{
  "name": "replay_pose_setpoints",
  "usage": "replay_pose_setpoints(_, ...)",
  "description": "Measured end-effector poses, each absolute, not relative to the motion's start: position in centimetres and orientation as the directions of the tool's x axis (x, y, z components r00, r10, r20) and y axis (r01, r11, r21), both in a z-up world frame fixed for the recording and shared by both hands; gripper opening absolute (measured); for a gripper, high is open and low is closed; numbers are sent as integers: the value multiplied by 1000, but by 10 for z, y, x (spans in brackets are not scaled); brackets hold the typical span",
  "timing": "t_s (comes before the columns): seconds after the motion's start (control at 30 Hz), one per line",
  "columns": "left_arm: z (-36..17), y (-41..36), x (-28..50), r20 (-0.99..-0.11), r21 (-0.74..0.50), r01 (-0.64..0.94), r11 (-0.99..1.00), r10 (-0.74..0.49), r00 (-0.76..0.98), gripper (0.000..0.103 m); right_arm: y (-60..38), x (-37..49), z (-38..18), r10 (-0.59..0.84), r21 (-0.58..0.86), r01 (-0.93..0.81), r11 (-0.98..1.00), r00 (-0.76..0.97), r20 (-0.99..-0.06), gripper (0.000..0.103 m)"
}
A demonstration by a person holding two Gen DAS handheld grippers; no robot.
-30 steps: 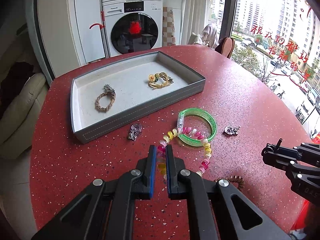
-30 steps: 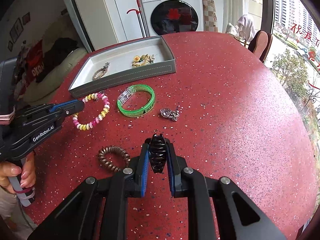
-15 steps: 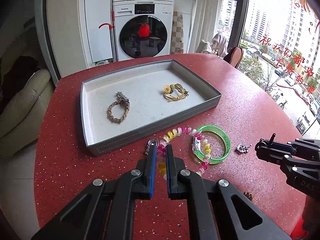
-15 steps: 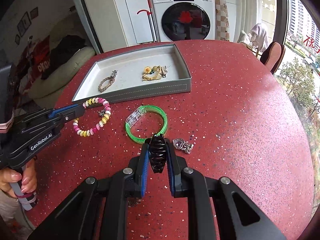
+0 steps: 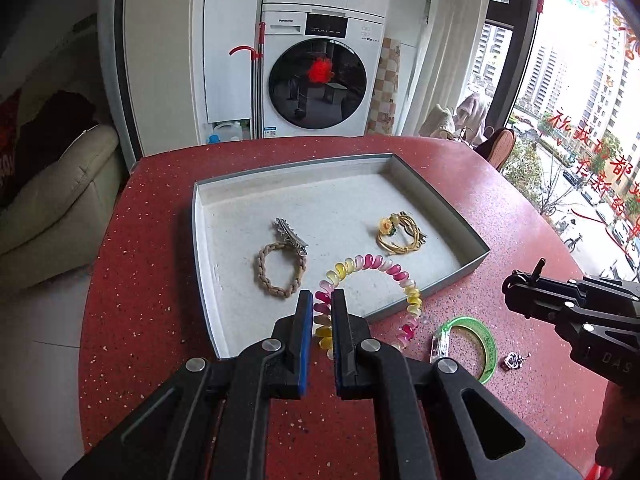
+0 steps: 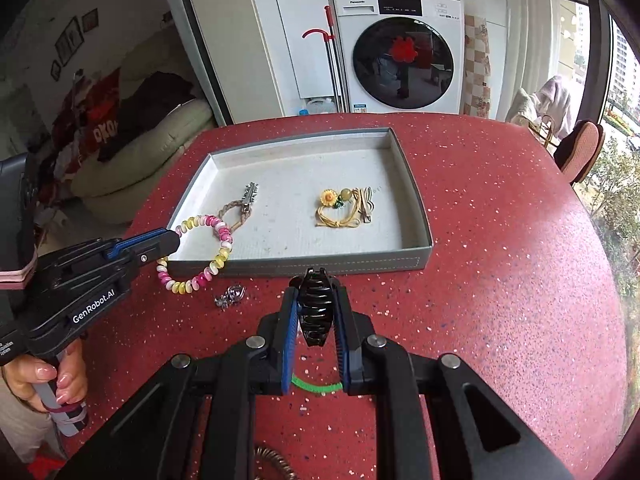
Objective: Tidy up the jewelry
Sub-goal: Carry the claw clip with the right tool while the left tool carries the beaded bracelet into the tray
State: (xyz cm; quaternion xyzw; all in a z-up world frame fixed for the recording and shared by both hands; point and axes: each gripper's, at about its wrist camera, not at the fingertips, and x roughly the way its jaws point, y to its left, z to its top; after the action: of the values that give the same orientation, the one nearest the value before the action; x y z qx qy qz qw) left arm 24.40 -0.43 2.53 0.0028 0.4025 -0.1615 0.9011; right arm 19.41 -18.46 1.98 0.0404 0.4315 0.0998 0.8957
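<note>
A red speckled table point(image 6: 500, 240) faced a washing machine point(image 6: 400, 48); left gripper point(image 5: 322, 304) clamped the coil bracelet point(image 5: 372, 266), right gripper point(image 6: 316, 300) clamped a black claw clip point(image 6: 316, 304), lengthwise along the fingers

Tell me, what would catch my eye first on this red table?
Probably the pink-and-yellow coiled plastic bracelet pinched in the left gripper, dangling over the near wall of the shallow grey tray. Next, the glossy black claw hair clip clamped in the right gripper, just short of the tray. A translucent green bangle lies on the speckled red table.
</note>
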Motion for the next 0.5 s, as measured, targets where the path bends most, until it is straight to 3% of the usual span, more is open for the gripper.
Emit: replay_pose_setpoints(0.5, 4, -8, 328, -767, -131, 182, 975, -216, 605, 27, -173, 302, 8, 223, 157, -161, 974, 588, -778, 19)
